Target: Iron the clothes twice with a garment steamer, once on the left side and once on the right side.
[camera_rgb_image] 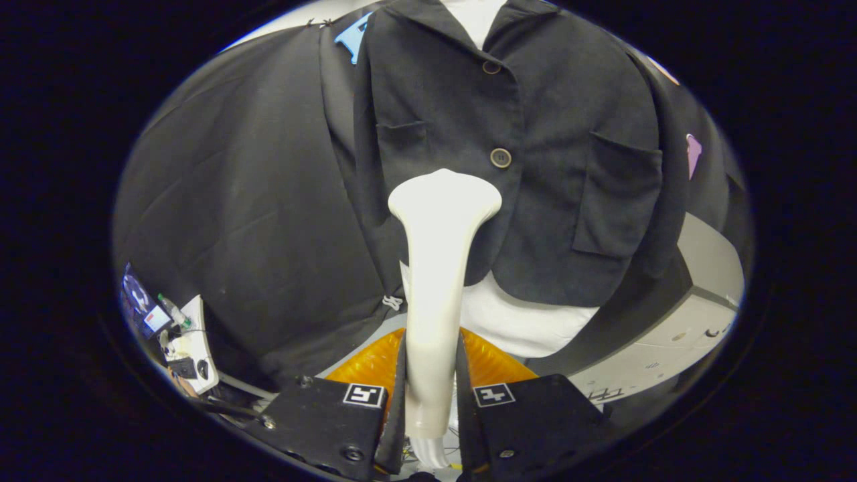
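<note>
A dark jacket (522, 167) hangs on a white dummy (515, 321) well beyond the fingers and takes up most of the scene; its collar is cut off above, and the white of the dummy shows only at the neck and below the hem; two buttons sit down its front, one near the collar (491, 67) and one lower (500, 158); a flat pocket (616, 201) lies on one side and a smaller breast pocket (402, 137) on the other, hard to make out against the dark cloth. Beside the jacket the black cloth wall (254, 201) falls in soft folds. Low on the far side a pale grey box or table (669, 355) shows partly behind the cloth; what it is cannot be told. An orange, ribbed thing (365, 365) lies just behind the fingers, mostly hidden by them. The white steamer (438, 268) stands upright between the fingers; its wide head reaches up in front of the jacket just below the lower button, whether touching the cloth or not cannot be told; its lower end is cut off. The gripper (432, 395) has both fingers clamped on the steamer's handle. A small cluttered stand (191, 341) with a bottle sits off to the left, too small to read.
</note>
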Demonstrator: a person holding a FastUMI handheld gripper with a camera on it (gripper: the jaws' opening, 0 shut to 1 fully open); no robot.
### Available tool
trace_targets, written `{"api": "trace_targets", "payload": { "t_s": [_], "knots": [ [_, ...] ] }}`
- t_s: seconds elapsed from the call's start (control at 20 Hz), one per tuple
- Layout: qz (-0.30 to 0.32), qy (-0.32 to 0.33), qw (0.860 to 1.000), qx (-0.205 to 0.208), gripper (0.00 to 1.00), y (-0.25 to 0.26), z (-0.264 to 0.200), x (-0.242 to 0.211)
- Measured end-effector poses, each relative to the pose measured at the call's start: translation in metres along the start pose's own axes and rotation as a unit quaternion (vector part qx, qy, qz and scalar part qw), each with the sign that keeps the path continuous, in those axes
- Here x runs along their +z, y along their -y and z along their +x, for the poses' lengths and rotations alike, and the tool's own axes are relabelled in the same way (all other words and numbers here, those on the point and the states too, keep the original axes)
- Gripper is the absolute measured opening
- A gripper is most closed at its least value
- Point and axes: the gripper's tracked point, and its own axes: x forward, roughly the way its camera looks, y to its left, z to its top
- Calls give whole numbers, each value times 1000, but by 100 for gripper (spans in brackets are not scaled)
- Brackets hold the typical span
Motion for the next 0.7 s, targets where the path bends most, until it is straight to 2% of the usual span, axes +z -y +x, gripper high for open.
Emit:
{"api": "trace_targets", "payload": {
  "t_s": [0.4,0.7],
  "knots": [
    [33,3,999,-21,35,30,-33,-36],
    [61,1,997,-40,35,86,-75,-84]
  ]
}}
